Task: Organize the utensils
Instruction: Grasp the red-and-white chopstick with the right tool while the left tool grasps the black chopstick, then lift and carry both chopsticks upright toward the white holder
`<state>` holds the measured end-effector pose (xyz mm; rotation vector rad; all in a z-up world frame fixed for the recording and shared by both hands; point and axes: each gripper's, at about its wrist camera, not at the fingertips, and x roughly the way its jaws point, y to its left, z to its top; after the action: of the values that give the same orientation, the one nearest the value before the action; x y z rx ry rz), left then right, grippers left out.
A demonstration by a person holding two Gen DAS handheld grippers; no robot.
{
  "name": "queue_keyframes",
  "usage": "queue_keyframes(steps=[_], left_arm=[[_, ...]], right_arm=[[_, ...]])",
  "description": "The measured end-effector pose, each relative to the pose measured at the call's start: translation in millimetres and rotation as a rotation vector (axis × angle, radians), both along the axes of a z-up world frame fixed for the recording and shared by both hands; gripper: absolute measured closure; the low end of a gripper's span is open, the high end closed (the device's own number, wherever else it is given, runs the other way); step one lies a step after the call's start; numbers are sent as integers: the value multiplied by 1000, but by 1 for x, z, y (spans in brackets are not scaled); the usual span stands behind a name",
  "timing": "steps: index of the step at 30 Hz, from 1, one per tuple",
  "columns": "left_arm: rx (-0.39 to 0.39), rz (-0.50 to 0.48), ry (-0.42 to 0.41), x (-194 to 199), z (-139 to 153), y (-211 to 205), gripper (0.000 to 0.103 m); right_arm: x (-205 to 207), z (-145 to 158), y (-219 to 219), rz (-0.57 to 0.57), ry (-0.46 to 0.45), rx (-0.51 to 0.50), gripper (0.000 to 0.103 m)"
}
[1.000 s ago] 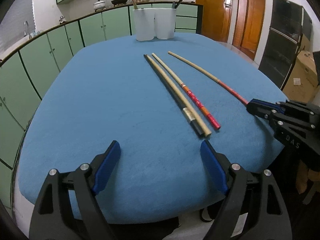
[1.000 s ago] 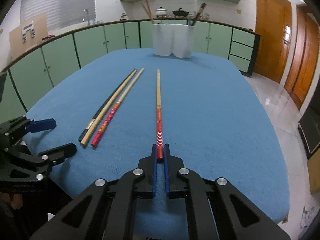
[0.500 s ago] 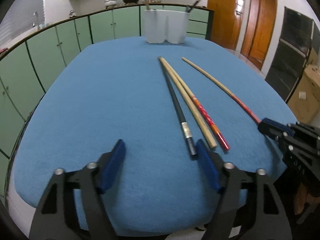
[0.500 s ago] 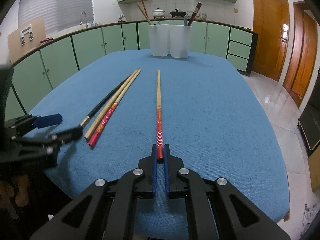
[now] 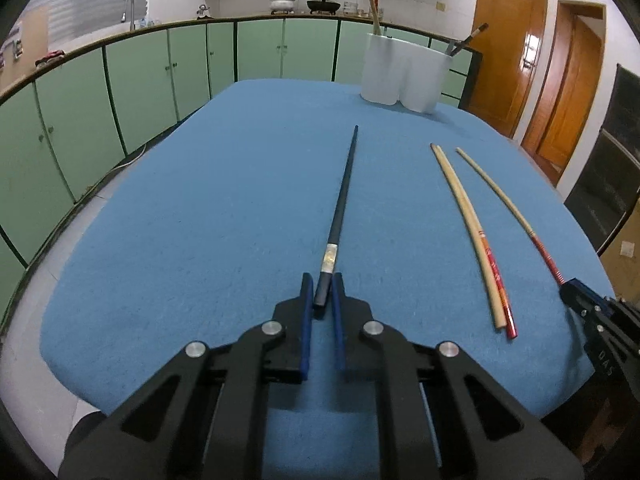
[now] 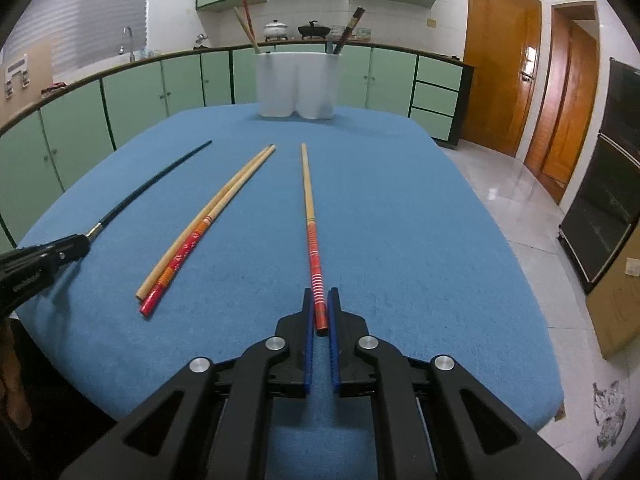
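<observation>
At frame bottom, the left gripper (image 5: 321, 292) clamped the black silver-banded chopstick (image 5: 341, 210); the right gripper (image 6: 320, 312) clamped the red-handled bamboo chopstick (image 6: 310, 220).

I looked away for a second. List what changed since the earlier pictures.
The left tongs, open a second ago, moved in and shut on the thick end of the long black chopstick, which now lies apart from the plain wooden chopstick and red-handled chopstick. Unchanged: the right tongs stay shut on the other red-handled chopstick.

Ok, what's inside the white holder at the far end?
The white holder shows two light chopsticks on its left and dark ones on its right; its wall hides their lower parts.
</observation>
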<state>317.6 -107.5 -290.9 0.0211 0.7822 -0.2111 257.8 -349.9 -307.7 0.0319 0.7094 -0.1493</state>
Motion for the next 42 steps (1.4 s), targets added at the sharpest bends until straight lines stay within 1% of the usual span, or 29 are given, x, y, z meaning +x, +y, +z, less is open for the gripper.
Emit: queue_keyframes(steps=[2,3,4,5,8,9,10,11,12,16,20,26,27,34,38,42], left_arm=[[18,-30,2,-1,1,-2,90],[21,-48,1,-1,1,-2,87],[24,-81,1,-2,1,-4,80],[28,-101,-2,-3,1,-5,78],[28,-123,-6,-2,0,-4,77],[15,-127,-2,0,0,-4,78],[7,-132,-1,2,0,-4,81],[-2,-137,1,2,0,-3,96],[-23,-151,12,3,0,-2,95],[-66,-151,8,-1,9,4,96],[-98,-144,-2,-7,31,8,96],[-119,-147,-55,-14,77,14,97],[-118,-150,-72,-15,88,16,97],[-116,-177,-137,-13,141,18,97],[-103,-210,-120,1,159,13,97],[-99,-239,-66,22,169,7,97]], right_arm=[[-3,1,4,31,1,0,95],[-4,2,5,53,-1,1,95],[-6,2,8,72,-3,-5,95],[-8,2,11,86,-7,-17,95],[-8,1,16,102,-12,-48,95],[-6,0,16,104,-12,-50,95],[-5,1,17,106,-14,-52,95],[-4,0,17,108,-14,-55,95],[-3,1,17,110,-13,-56,96],[-9,10,15,110,-18,-39,96],[-20,33,14,111,-45,-29,96],[-26,86,11,125,-88,-35,97],[-26,100,10,128,-100,-33,97],[-13,168,3,162,-142,-67,97],[12,191,-2,189,-95,-61,97],[35,199,-6,204,-42,-48,97]])
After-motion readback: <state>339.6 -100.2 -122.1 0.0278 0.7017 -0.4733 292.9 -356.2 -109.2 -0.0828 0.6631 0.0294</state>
